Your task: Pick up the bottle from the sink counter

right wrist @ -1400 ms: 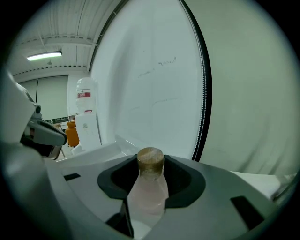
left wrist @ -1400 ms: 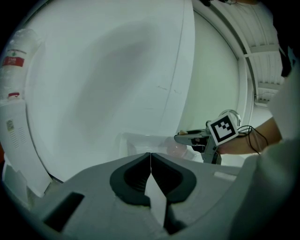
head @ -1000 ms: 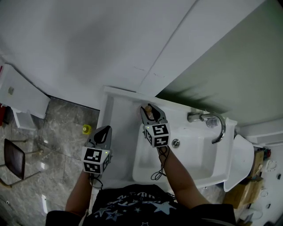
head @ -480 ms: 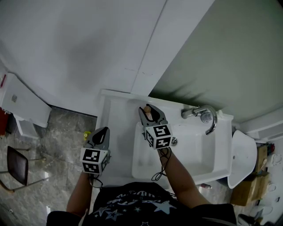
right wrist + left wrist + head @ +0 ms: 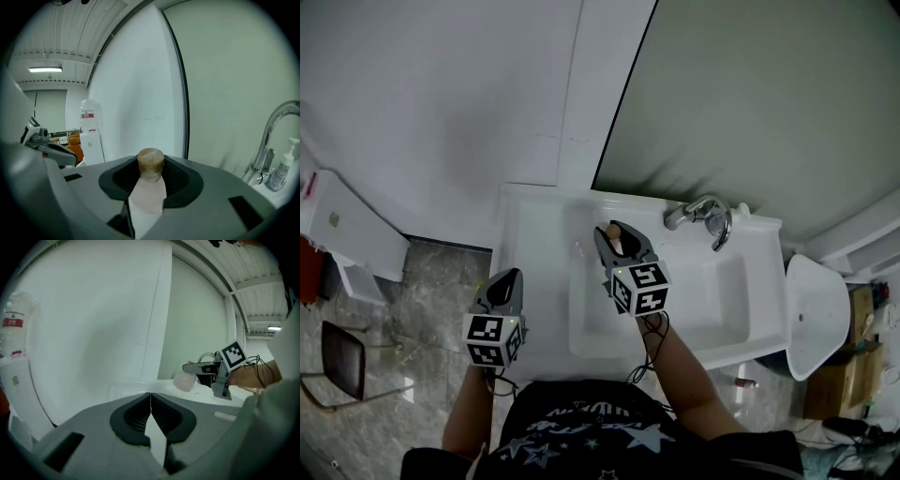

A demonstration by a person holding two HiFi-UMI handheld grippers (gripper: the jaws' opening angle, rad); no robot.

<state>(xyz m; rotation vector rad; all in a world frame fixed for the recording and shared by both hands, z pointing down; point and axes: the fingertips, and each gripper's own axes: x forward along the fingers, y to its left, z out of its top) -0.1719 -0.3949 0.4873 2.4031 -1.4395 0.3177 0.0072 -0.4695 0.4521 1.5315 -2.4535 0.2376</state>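
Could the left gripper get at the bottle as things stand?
Probably not usefully: the left gripper has its jaws shut, and the right gripper already clamps the bottle near its cap. Nothing seems to stand between them, though.

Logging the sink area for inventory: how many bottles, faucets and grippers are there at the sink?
Bottles: 2, wooden-capped bottle in the right gripper, pump bottle beside the faucet
Faucets: 1
Grippers: 2, left gripper and right gripper
Total: 5
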